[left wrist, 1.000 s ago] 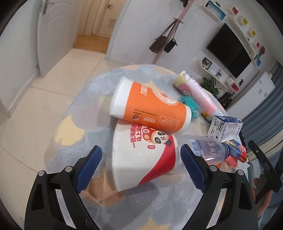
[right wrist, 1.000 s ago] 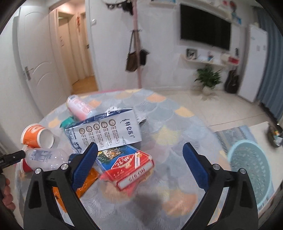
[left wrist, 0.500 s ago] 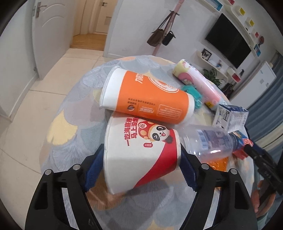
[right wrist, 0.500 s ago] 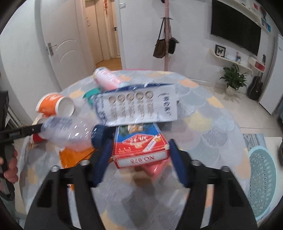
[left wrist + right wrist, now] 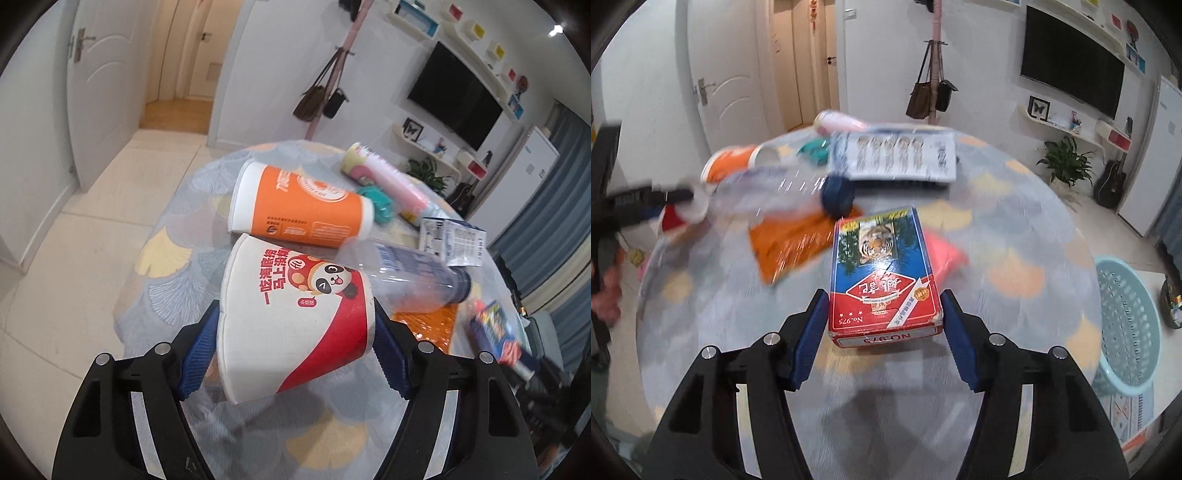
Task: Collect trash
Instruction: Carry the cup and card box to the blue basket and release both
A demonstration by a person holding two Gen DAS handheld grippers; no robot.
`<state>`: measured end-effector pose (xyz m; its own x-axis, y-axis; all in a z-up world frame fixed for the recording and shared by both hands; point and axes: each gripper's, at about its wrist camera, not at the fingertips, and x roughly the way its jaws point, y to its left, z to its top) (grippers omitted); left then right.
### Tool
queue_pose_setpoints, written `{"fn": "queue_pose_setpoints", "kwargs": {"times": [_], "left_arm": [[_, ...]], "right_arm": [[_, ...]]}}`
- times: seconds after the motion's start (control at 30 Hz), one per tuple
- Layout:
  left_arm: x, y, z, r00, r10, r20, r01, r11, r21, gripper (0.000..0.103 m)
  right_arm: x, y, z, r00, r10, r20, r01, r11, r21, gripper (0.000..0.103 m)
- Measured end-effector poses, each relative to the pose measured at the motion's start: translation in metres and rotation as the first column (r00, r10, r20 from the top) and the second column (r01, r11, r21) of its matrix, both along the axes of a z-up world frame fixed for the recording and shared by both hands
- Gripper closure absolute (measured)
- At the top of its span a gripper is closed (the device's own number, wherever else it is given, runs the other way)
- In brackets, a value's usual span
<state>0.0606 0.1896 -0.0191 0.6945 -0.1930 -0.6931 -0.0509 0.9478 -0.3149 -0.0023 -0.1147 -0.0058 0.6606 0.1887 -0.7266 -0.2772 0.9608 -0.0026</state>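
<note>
Panda cup (image 5: 295, 317) lies before another cup (image 5: 301, 210); bottle (image 5: 410, 273) right.

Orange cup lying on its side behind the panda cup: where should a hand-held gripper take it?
Grip the orange cup across its round body near the open rim, coming from above. The plastic bottle crowds its closed end; the rim end is clear.

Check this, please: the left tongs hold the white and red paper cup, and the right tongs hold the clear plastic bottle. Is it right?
Not quite. The left tongs do hold the white and red paper cup, but the right wrist view shows the right tongs closed on the red and blue card box. The clear plastic bottle lies farther back on the table.
</note>
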Motion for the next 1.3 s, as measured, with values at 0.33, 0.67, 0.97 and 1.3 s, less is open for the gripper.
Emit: {"fn": "queue_pose_setpoints", "kwargs": {"times": [0.33, 0.67, 0.97, 1.3], "left_arm": [[-0.019, -0.03, 0.028, 0.992, -0.078, 0.101, 0.077, 0.997, 0.008, 0.029], [-0.01, -0.075, 0.042, 0.978, -0.172, 0.117, 0.169, 0.985, 0.035, 0.029], [0.011, -0.132, 0.072, 0.943, -0.282, 0.179, 0.274, 0.959, 0.072, 0.029], [0.05, -0.252, 0.091, 0.857, -0.473, 0.206, 0.458, 0.881, 0.119, 0.029]], "right_arm": [[0.007, 0.011, -0.007, 0.998, -0.032, -0.054, 0.031, 0.999, -0.01, 0.023], [0.009, 0.023, -0.005, 0.998, -0.055, 0.002, 0.055, 0.991, -0.125, 0.045], [-0.002, -0.027, 0.044, 0.982, -0.139, 0.13, 0.145, 0.989, -0.033, 0.045], [0.022, -0.15, 0.07, 0.891, -0.409, 0.195, 0.41, 0.911, 0.038, 0.045]]}}
